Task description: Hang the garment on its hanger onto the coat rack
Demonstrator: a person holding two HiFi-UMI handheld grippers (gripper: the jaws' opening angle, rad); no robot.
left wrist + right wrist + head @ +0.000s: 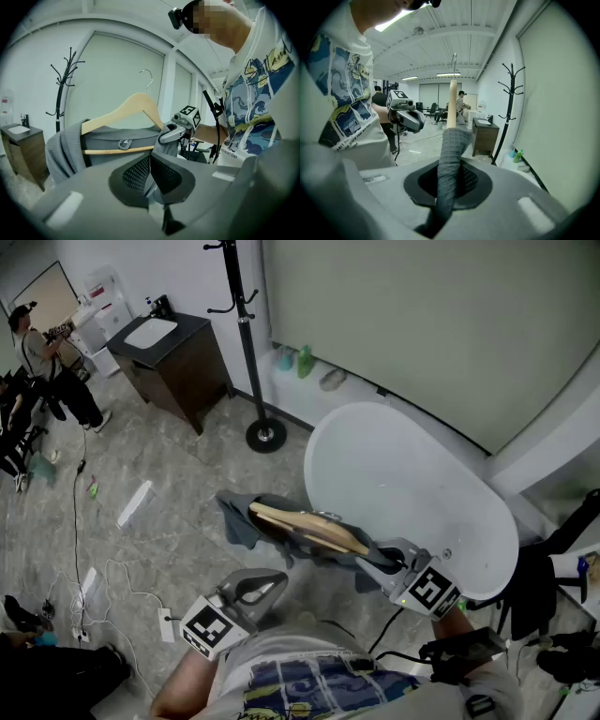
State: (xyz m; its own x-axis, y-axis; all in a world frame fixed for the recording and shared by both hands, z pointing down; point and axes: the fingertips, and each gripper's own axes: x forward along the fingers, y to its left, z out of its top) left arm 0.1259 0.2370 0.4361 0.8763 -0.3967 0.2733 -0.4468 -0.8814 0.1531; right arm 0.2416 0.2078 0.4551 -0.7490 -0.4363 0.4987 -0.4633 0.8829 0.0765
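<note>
A grey garment (242, 521) hangs on a wooden hanger (309, 526) with a metal hook (147, 77). My right gripper (380, 559) is shut on the garment's fabric at one end of the hanger, and the cloth (449, 159) runs down between its jaws (450, 180). My left gripper (272, 585) is lower left of the garment, apart from it. Its pads (150, 173) meet with nothing between them. The black coat rack (246, 324) stands far off by the wall, and shows in both gripper views (60, 93) (506, 112).
A white bathtub (412, 493) lies right of the rack's round base (266, 435). A dark cabinet with a sink (169, 357) stands left of the rack. Cables (103, 577) trail on the floor at left. A person (42, 357) stands far left.
</note>
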